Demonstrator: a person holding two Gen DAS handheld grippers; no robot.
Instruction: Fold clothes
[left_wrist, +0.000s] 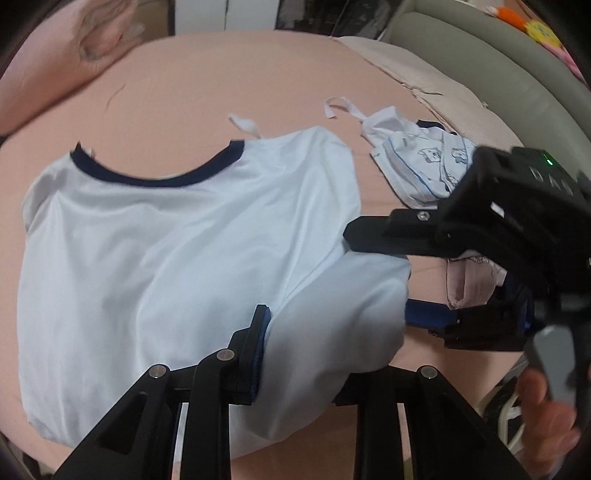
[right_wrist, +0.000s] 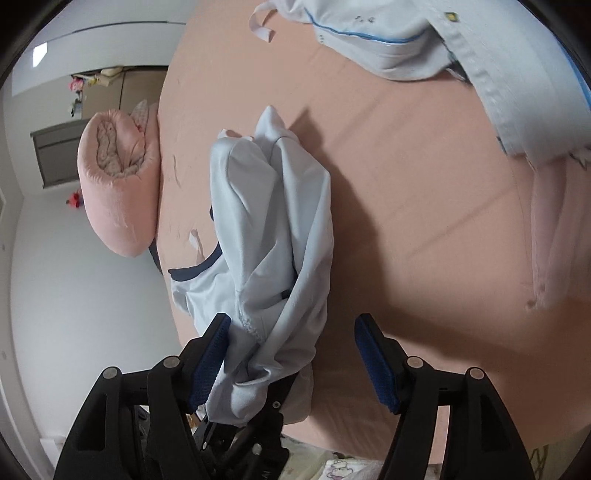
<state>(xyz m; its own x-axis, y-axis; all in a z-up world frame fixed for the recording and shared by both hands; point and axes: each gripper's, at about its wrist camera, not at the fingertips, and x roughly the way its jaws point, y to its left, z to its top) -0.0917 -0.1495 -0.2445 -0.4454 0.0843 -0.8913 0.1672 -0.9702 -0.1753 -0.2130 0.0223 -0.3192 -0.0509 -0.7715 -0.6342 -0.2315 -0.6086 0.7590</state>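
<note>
A pale blue T-shirt (left_wrist: 166, 240) with a navy collar lies on the pink bed sheet (left_wrist: 221, 81). Its near right part is bunched and lifted. My left gripper (left_wrist: 306, 354) has this bunched cloth between its fingers; the left blue pad (left_wrist: 258, 354) shows, the right finger is hidden by cloth. My right gripper (left_wrist: 376, 273) reaches in from the right, open, one finger above and one below the shirt's edge. In the right wrist view the shirt (right_wrist: 269, 229) hangs in folds between the wide-apart blue pads (right_wrist: 376, 365) of the right gripper (right_wrist: 291, 358).
A white printed garment with blue trim (left_wrist: 421, 166) lies at the back right, also at the top of the right wrist view (right_wrist: 406, 44). A pink garment (right_wrist: 554, 229) lies to the right. A pink pillow (right_wrist: 118, 188) sits at the bed's edge.
</note>
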